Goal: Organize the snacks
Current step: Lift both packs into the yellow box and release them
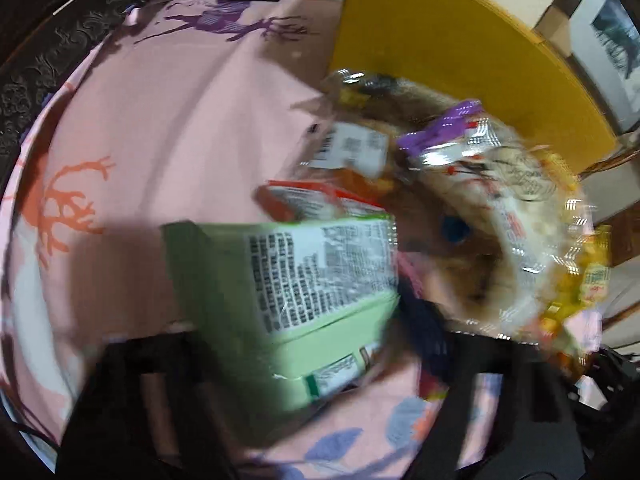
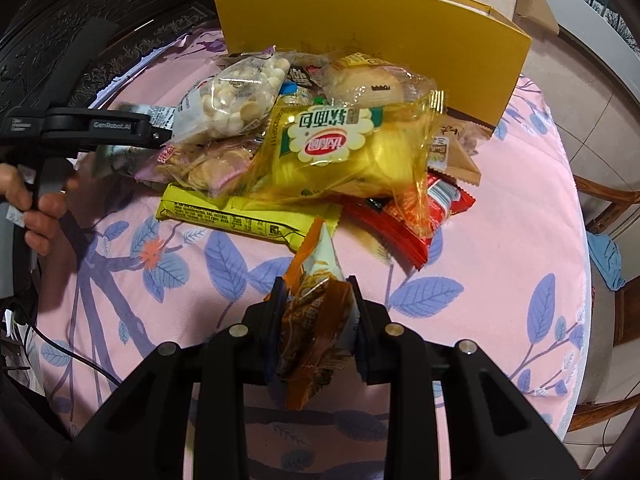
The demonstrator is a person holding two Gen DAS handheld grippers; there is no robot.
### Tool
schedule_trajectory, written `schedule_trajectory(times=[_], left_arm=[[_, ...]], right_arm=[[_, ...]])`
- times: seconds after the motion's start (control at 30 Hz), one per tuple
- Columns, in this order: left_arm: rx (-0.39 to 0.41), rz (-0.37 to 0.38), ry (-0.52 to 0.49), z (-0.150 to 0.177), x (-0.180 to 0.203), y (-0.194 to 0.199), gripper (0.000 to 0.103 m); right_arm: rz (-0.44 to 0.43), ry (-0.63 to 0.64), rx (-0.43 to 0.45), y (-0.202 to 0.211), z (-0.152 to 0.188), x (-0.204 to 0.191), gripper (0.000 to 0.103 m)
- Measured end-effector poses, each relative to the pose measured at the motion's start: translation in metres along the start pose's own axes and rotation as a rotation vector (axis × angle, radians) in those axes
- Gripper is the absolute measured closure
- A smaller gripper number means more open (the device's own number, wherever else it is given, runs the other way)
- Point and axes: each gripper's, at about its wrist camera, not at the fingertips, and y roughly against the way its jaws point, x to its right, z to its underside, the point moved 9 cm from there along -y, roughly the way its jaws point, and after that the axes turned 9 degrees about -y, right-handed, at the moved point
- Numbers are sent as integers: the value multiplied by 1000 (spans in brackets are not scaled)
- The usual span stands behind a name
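A pile of snack packets (image 2: 320, 140) lies on the pink flowered tablecloth (image 2: 500, 240) in front of a yellow cardboard box (image 2: 372, 36). My right gripper (image 2: 318, 300) is shut on an orange snack packet (image 2: 316, 320), held near the table's front edge, short of the pile. My left gripper (image 2: 160, 136) reaches in from the left at the pile's left edge, next to a clear bag of round biscuits (image 2: 236, 96). The left wrist view is blurred: a green packet (image 1: 304, 288) sits between the left fingers (image 1: 132, 384), with the pile (image 1: 460, 200) beyond it. Whether they clamp it is unclear.
A yellow bar packet (image 2: 240, 216) and a red packet (image 2: 400, 216) lie at the pile's near edge. A dark carved wooden piece (image 2: 100, 20) stands behind the table on the left. Wooden chairs (image 2: 608, 208) stand to the right. A cable (image 2: 80, 360) hangs at the lower left.
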Motion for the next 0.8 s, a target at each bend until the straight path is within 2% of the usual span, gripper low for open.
schedule_trajectory(times=[0.03, 0.17, 0.3, 0.53, 0.7, 0.8], left_arm=[[18, 1, 1, 1, 0, 5, 51], [49, 10, -20, 12, 3, 25, 87], [91, -19, -59, 20, 6, 49, 89], [171, 20, -88, 24, 26, 100, 89], [247, 60, -131, -1, 50, 128, 89], [291, 88, -165, -24, 67, 143, 90]], right_arm=[[0, -3, -1, 0, 0, 1, 73], [-1, -1, 9, 2, -1, 0, 73], [-7, -1, 44, 11, -8, 0, 74], [-25, -27, 131, 42, -28, 4, 75], [-49, -56, 219, 75, -53, 7, 75], [-59, -61, 281, 95, -80, 10, 75]])
